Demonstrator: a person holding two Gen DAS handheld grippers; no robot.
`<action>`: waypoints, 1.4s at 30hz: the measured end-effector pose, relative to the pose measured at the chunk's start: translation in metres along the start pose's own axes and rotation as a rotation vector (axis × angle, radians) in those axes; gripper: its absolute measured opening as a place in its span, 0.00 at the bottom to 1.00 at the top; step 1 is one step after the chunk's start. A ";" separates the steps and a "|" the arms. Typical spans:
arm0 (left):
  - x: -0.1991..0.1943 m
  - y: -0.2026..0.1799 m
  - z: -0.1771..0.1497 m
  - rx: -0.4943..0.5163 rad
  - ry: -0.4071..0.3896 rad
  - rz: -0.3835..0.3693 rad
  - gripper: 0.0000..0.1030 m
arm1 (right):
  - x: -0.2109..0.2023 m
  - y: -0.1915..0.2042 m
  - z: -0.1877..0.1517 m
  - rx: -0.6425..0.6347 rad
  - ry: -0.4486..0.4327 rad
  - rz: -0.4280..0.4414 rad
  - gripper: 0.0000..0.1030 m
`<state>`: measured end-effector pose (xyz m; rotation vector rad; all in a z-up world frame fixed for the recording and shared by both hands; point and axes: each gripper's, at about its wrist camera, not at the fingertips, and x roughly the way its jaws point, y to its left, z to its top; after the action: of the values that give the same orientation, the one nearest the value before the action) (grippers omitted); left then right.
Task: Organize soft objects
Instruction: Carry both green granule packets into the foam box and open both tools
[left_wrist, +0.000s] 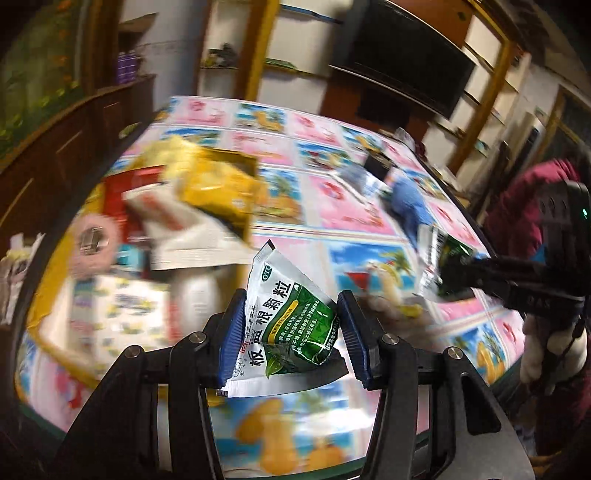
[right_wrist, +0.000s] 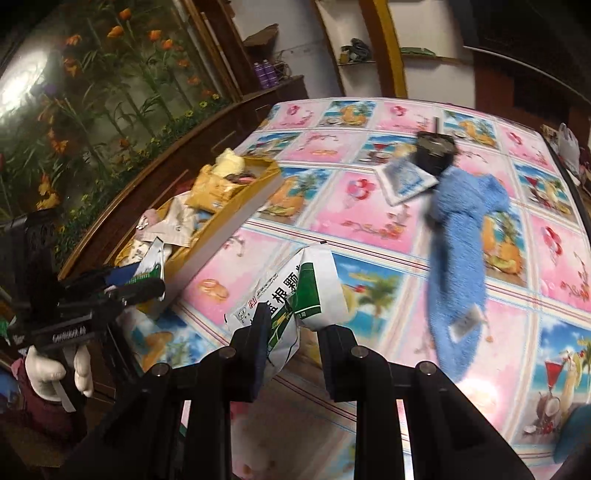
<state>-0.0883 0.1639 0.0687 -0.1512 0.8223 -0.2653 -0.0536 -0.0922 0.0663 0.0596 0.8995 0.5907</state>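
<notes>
My left gripper (left_wrist: 291, 300) is shut on a green-and-white granule sachet (left_wrist: 295, 332), gripped edge to edge between the blue pads and lifted off the tablecloth. My right gripper (right_wrist: 295, 319) is shut on a second, crumpled sachet of the same kind (right_wrist: 295, 291). In the left wrist view the right gripper (left_wrist: 448, 271) comes in from the right with its sachet (left_wrist: 443, 254). The right wrist view has the left gripper (right_wrist: 157, 287) at the left, with its sachet (right_wrist: 151, 264) just over the near end of a yellow box (right_wrist: 221, 229).
The yellow box (left_wrist: 55, 343) holds several packets, including a yellow bag (left_wrist: 218, 188). A blue towel (right_wrist: 461, 251), a blue-and-white packet (right_wrist: 404, 181) and a dark object (right_wrist: 434, 151) lie on the patterned tablecloth (right_wrist: 369, 206). A wooden cabinet runs along the left.
</notes>
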 end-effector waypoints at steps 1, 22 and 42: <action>-0.004 0.013 0.001 -0.031 -0.010 0.015 0.48 | 0.005 0.009 0.004 -0.015 0.003 0.012 0.23; -0.013 0.148 0.001 -0.338 -0.072 0.098 0.56 | 0.113 0.162 0.051 -0.285 0.148 0.160 0.23; -0.026 0.117 0.002 -0.217 -0.122 0.365 0.56 | 0.134 0.167 0.058 -0.252 0.140 0.163 0.37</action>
<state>-0.0833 0.2833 0.0614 -0.2143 0.7405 0.1763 -0.0227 0.1267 0.0554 -0.1384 0.9547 0.8650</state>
